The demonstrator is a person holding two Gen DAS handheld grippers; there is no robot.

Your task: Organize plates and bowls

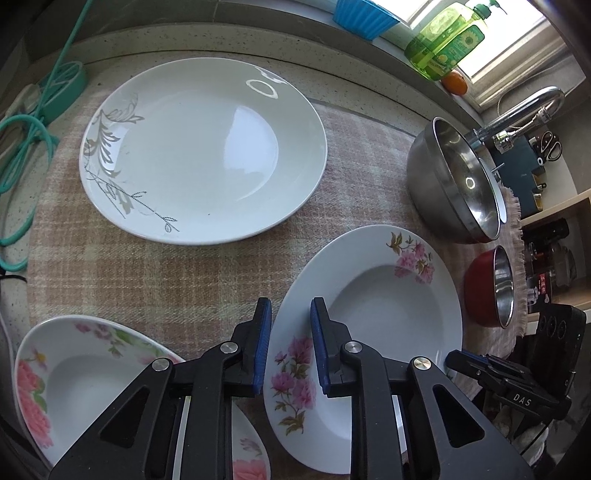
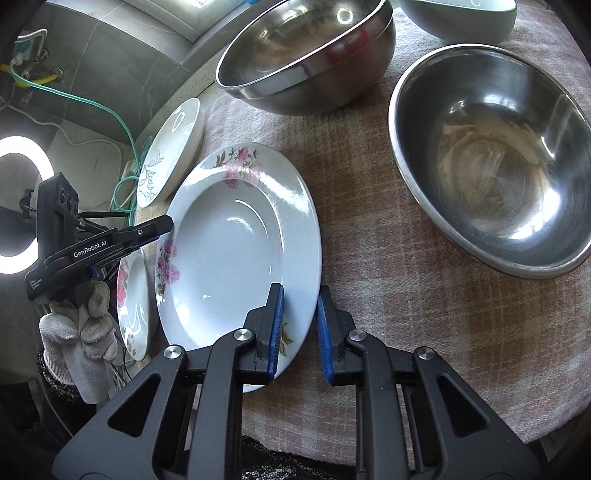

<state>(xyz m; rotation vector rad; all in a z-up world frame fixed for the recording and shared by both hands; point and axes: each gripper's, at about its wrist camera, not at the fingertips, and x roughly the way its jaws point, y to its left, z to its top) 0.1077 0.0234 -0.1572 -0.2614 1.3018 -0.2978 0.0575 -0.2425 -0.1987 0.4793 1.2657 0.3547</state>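
Item: deep plate with purple flowers (image 1: pixel 384 317), on the checked cloth (image 1: pixel 177 273), at 5 o'clock in the left wrist view and centre-left in the right wrist view.

Grip, left gripper (image 1: pixel 291 325): jaws narrowed to a small gap astride the plate's rim at its 9 o'clock edge. Whether the pads press the rim cannot be told.

Grip, right gripper (image 2: pixel 300 317): jaws likewise drawn close over the opposite rim, one pad above the plate, one outside it. Contact again cannot be told.

Adjacent: second flowered plate, pink blooms (image 1: pixel 74 373), at 8 o'clock in the left view, lying apart. Large white plate with grey leaf pattern (image 1: pixel 203 147) at 11 o'clock, separate. Large steel bowl (image 1: pixel 454 181) at 3 o'clock; small red-sided bowl (image 1: pixel 491 288) below it. The right view adds another wide steel bowl (image 2: pixel 491 162) at 2 o'clock and a pale bowl (image 2: pixel 461 18) at 1 o'clock.

Beyond: dish soap bottle (image 1: pixel 450 40) on the window sill, faucet (image 1: pixel 524 114).

Status: judged early. No plates stacked, no bowls nested; every piece lies singly. All sorting remains.
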